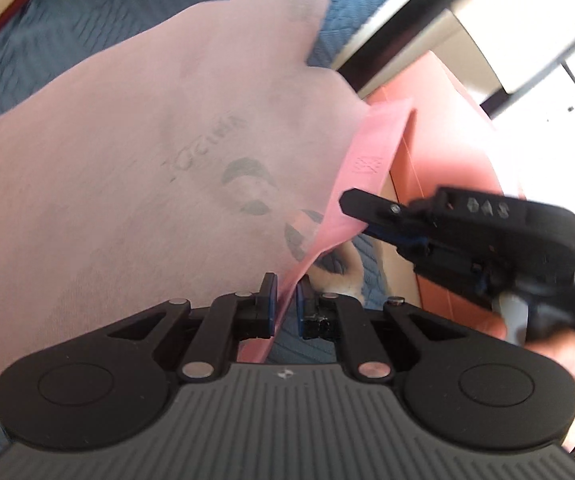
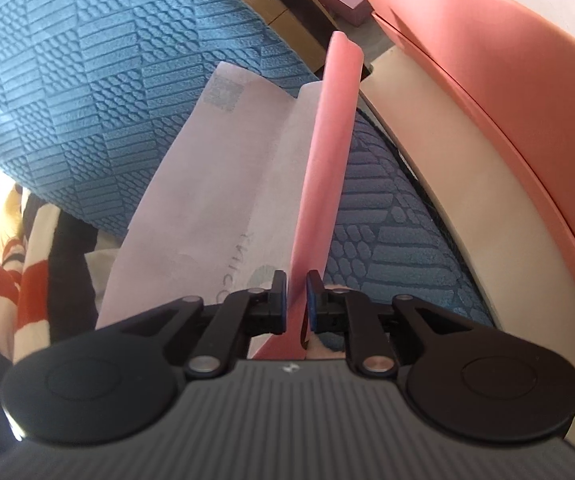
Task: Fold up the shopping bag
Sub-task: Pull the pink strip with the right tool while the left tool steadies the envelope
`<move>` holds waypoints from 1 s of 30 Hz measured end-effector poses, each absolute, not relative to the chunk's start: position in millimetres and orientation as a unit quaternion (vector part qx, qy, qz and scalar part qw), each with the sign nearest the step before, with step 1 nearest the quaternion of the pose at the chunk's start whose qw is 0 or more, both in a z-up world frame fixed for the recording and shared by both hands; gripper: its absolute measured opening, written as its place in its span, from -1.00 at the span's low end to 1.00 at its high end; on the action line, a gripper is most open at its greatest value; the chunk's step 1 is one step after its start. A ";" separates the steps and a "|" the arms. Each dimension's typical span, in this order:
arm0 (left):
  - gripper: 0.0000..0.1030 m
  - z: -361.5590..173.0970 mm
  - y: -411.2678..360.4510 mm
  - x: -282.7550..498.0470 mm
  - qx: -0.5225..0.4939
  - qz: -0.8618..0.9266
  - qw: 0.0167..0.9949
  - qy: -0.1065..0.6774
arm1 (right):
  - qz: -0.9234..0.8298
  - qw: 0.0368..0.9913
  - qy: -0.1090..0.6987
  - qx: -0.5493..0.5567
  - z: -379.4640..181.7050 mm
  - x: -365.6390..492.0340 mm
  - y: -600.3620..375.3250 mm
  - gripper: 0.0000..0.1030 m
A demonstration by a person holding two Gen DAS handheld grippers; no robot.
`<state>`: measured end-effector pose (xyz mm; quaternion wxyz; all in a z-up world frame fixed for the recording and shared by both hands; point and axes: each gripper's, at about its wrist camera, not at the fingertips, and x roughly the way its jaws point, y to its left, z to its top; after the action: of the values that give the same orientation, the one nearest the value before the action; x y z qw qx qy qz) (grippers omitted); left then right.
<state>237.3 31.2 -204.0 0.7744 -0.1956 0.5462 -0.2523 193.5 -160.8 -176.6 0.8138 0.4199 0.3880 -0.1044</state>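
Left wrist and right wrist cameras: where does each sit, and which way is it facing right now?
Left wrist: on the left gripper, looking down over the pale pink bag; the right gripper and a hand show at right.
Right wrist: on the right gripper, looking along the pink handle strap it pinches.
Shared: bag, strap, blue quilted cover.

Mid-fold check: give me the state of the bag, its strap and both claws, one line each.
Pale pink non-woven shopping bag: lifted, draped over the blue textured cover, not yet folded flat.
Darker pink strap handle: pulled taut, running edge-on between both claws.
Left claw: nearly closed, pinching the bag's edge by the strap.
Right claw: nearly closed around the strap; a slight gap shows beside one pad.
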 end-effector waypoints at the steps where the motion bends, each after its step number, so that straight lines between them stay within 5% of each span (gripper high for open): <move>1: -0.77 -205.6 33.0 238.3 -0.202 -0.249 0.772 0.549 | -0.104 0.816 0.388 0.415 -176.0 193.8 -158.6 -0.72; 16: -0.76 -214.7 44.9 247.5 -0.216 -0.211 0.771 0.560 | -0.099 0.832 0.342 0.425 -163.4 190.9 -152.6 -0.65; 30: -0.76 -212.1 41.9 248.8 -0.201 -0.210 0.778 0.557 | -0.082 0.822 0.403 0.394 -188.1 218.1 -131.1 -0.77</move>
<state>248.8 41.9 -212.1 0.7779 -0.2012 0.5571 -0.2096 218.1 -131.1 -188.1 0.8218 0.3938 0.4034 -0.0821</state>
